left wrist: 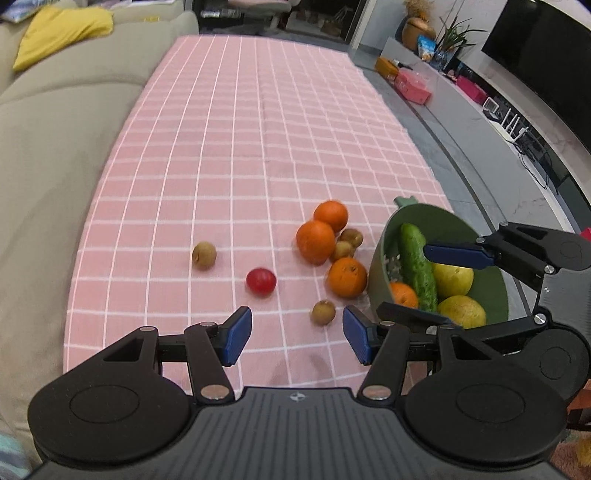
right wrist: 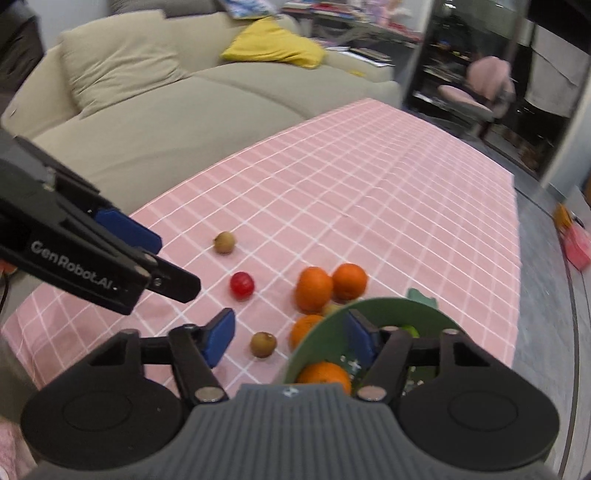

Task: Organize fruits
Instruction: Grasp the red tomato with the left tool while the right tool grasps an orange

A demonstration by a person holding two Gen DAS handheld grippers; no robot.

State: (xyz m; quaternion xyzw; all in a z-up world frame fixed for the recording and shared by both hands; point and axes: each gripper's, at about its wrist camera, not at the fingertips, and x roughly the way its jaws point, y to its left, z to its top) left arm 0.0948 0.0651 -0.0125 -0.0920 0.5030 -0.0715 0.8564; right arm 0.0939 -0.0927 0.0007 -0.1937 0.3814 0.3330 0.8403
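Observation:
A green bowl (left wrist: pixel 491 280) stands tilted at the table's right edge, holding a cucumber (left wrist: pixel 417 269), two yellow-green fruits (left wrist: pixel 452 278) and an orange (left wrist: pixel 404 295). Three oranges (left wrist: pixel 315 242), a red tomato (left wrist: pixel 261 281) and several small brown fruits (left wrist: pixel 204 254) lie loose on the pink checked cloth (left wrist: pixel 240 147). My left gripper (left wrist: pixel 297 338) hovers open and empty near one brown fruit (left wrist: pixel 323 312). My right gripper (right wrist: pixel 290 338) straddles the bowl's near wall (right wrist: pixel 317 339): one pad sits inside, while the other pad (right wrist: pixel 221 338) stands clear outside.
A beige sofa (left wrist: pixel 55 166) with a yellow cushion (left wrist: pixel 62 33) runs along the table's left side. To the right lie grey floor and a low TV shelf (left wrist: pixel 498 122) with boxes. The cloth beyond the fruits is bare.

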